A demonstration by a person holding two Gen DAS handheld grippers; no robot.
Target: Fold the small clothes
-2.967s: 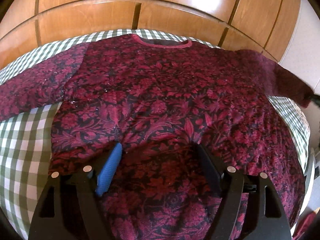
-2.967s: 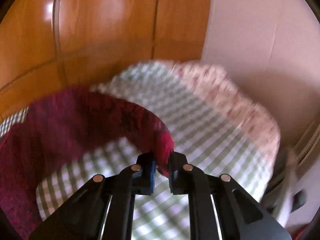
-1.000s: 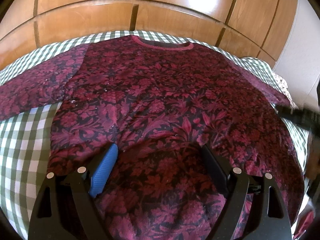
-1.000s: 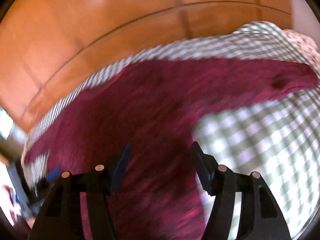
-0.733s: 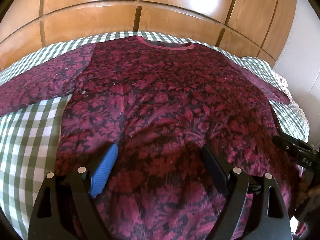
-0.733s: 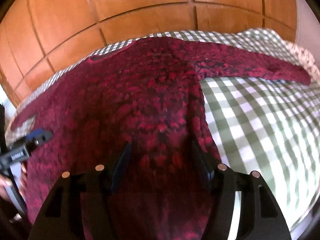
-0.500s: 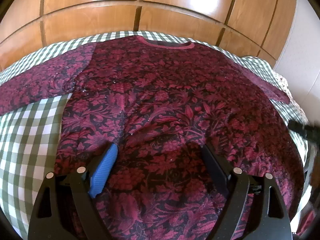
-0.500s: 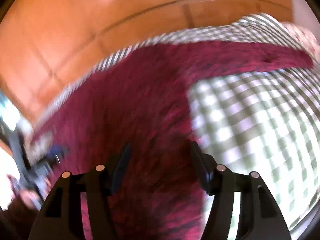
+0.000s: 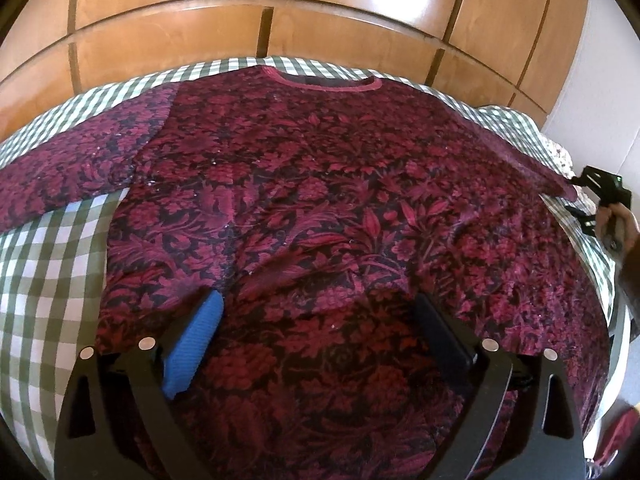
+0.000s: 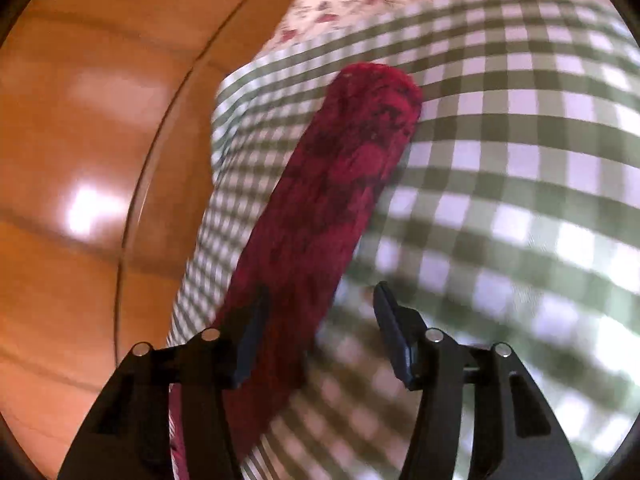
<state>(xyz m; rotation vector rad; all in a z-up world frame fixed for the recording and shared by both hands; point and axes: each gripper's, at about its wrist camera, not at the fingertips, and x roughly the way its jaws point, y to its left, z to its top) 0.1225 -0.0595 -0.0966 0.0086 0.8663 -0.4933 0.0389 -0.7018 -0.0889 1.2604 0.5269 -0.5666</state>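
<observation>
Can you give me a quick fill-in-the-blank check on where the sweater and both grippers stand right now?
1. The red floral sweater lies spread flat on a green-and-white ____ cloth.
2. The left gripper hovers over the sweater's lower body with its jaws ____.
3. The right gripper points along the sweater's right ____, jaws open.
4. Behind the cloth stand ____ panels.

Missing words: checked; open; sleeve; wooden

right tool point(image 10: 316, 332): released sleeve point(image 10: 332, 200), now parted above it | sleeve: lifted → flat on checked cloth point(image 10: 520, 200)
</observation>
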